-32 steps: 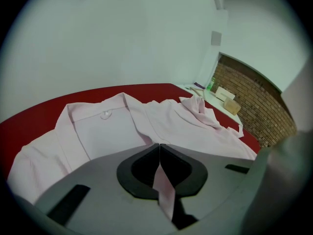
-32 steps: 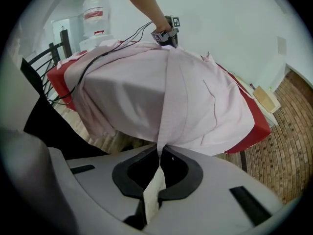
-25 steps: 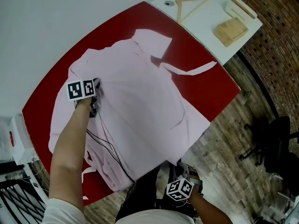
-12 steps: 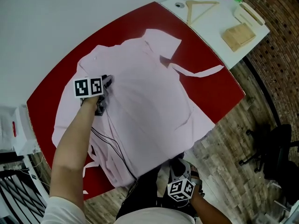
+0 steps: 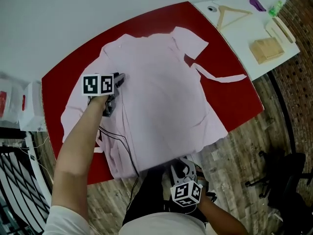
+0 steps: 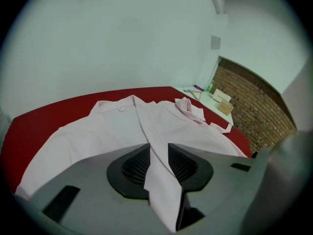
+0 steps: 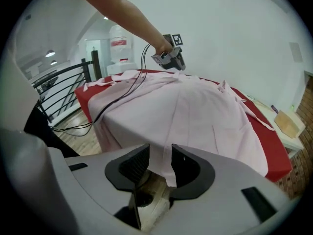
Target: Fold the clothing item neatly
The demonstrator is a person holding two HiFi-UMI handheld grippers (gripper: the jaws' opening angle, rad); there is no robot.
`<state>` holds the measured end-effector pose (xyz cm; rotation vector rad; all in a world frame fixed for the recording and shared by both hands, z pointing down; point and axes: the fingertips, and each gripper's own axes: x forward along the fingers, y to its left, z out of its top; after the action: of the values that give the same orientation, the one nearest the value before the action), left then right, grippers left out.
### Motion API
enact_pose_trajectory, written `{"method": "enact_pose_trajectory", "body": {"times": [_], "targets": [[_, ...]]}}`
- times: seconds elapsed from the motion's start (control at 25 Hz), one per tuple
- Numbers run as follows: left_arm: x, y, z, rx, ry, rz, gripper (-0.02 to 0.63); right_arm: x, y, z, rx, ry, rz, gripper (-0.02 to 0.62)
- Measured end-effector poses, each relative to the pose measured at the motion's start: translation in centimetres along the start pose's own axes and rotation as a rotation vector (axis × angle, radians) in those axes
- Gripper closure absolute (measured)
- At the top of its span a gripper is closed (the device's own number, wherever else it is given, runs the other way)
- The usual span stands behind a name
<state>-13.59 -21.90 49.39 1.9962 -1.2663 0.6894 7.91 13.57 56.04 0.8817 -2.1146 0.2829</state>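
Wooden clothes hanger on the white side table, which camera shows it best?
The head view: the wooden clothes hanger lies whole on the white side table, seen from above. The left gripper view shows that table far off, the hanger too small to tell; the right gripper view shows no hanger.

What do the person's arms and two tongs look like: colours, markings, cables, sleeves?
The left tongs and right tongs each have a grey body, dark ribbed pads and a white cube with black square markers. Black cables trail from the left one. The left arm is bare below a white sleeve. Both have just been opening, shirt cloth between their jaws.
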Motion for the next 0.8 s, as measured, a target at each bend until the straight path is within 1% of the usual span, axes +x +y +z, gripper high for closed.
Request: {"method": "enact_pose_trajectory", "body": {"times": [0.16, 0.36, 0.56, 0.8], "targets": [[-2.7, 0.3, -1.6, -0.016, 0.003, 0.04, 0.499, 0.0, 1.0, 1.3, -0.043, -0.036, 0.062, 0.456], [-5.4, 1.6, -4.7, -0.024, 0.046, 0.074, 0.499, 0.2, 2.6, 3.7, -0.067, -0.08, 0.111, 0.456], [-7.5, 2.7, -8.0, -0.026, 0.097, 0.044, 0.499, 0.6, 5.8, 6.2, -0.07, -0.11, 0.139, 0.456], [-8.3, 3.7, -10.9, 0.006, 0.126, -0.012, 0.499, 1.7, 11.0, 8.1, -0.042, -0.103, 0.133, 0.456]]}}
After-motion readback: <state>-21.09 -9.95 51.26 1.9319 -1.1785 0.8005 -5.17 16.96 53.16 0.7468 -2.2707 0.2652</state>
